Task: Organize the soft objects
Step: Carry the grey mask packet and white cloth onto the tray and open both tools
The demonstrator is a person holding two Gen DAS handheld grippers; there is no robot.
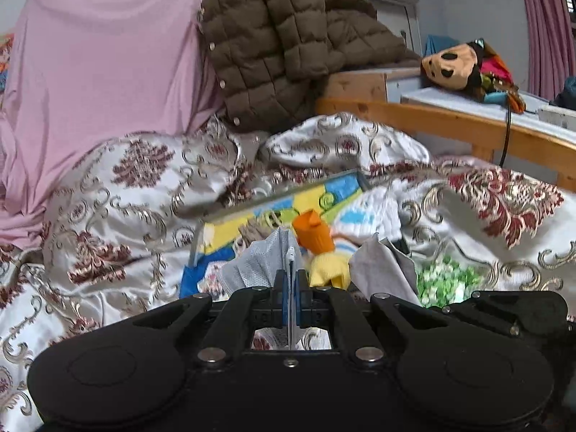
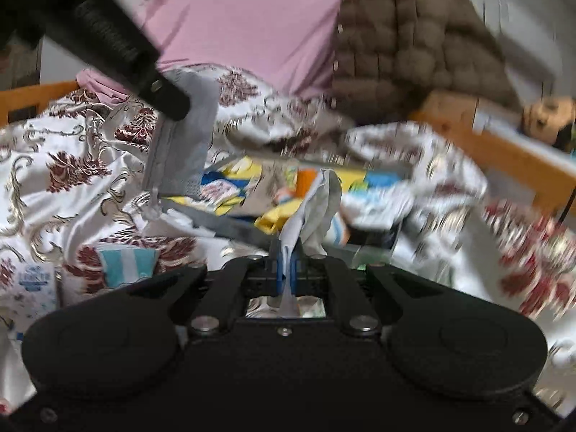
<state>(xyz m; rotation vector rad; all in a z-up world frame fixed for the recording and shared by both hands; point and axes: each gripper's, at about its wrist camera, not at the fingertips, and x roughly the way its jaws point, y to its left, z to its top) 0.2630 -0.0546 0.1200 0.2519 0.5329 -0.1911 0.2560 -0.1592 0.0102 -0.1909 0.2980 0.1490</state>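
My left gripper (image 1: 291,280) is shut on a light grey mesh cloth (image 1: 255,262), held above the bed. In the right wrist view the same gripper (image 2: 169,104) shows at upper left with the grey cloth (image 2: 183,144) hanging from it. My right gripper (image 2: 287,270) is shut on another part of the grey cloth (image 2: 316,208), which stands up between its jaws. Below lies a colourful box (image 1: 288,208) holding an orange and yellow soft item (image 1: 316,241).
A patterned white and maroon quilt (image 1: 126,198) covers the bed. A pink sheet (image 1: 100,64) and a brown quilted jacket (image 1: 288,36) hang behind. A wooden bed rail (image 1: 450,122) and a plush toy (image 1: 450,64) are at right. A teal and white packet (image 2: 126,262) lies at lower left.
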